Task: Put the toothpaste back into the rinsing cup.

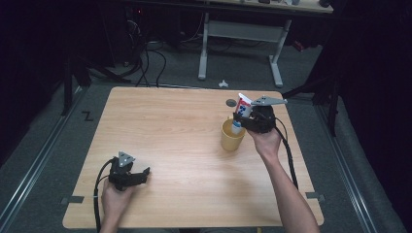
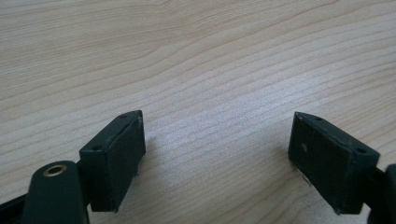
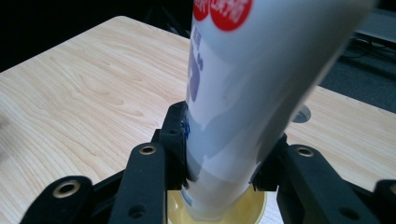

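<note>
Tube held cap-down over the yellow cup, right side of table.

Right tongs [image 1: 241,118] clamped on a white toothpaste-type tube [image 1: 241,110] w/ red & blue print, low on its body, so the cap end points straight into the yellow cup [image 1: 231,137] beneath; the grip probably keeps it upright for a clean drop. Cup stands far right on the table [image 1: 184,145], near a round grey spot [image 1: 231,103]. Left tongs [image 1: 138,175] rest near left, jaws wide apart, nothing between them, parked out of the way.
</note>
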The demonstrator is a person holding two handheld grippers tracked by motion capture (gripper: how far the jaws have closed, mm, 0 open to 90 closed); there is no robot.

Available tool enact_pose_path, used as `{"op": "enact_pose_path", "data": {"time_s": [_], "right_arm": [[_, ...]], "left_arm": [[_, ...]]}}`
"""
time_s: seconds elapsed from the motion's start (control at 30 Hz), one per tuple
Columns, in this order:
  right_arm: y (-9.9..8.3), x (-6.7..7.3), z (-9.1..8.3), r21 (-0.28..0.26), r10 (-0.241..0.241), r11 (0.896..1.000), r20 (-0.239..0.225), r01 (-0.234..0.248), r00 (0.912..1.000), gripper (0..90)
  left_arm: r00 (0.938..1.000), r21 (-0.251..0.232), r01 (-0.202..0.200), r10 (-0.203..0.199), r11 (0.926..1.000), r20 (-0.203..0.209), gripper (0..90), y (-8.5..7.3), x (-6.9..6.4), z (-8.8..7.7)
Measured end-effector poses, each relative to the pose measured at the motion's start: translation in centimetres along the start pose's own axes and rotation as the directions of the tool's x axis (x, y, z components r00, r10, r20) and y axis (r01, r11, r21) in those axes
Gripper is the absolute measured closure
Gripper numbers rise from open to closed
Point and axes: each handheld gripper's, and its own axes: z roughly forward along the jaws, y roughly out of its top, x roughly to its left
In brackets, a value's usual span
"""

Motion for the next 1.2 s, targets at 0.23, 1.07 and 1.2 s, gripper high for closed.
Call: {"op": "enact_pose_path", "data": {"time_s": [0.23, 1.07, 1.2], "right_arm": [[-0.5, -0.1, 0.8, 0.015, 0.010, 1.000, 0.006, -0.010, 0.9999, 64.2], [-1.4, -0.4, 2.8, 0.067, 0.008, 0.998, 0.021, -0.010, 0.9997, 63.8], [-1.6, -0.3, 3.3, 0.076, 0.004, 0.997, 0.023, -0.006, 0.9997, 63.7]], "left_arm": [[1.0000, 0.000, 0.000, 0.000, 1.0000, 0.000, 19.3, 0.0, 0.0, 0.0], [1.0000, 0.000, 0.000, 0.000, 1.0000, 0.000, 19.3, 0.0, 0.0, 0.0], [1.0000, 0.000, 0.000, 0.000, 1.0000, 0.000, 19.3, 0.0, 0.0, 0.0]]}}
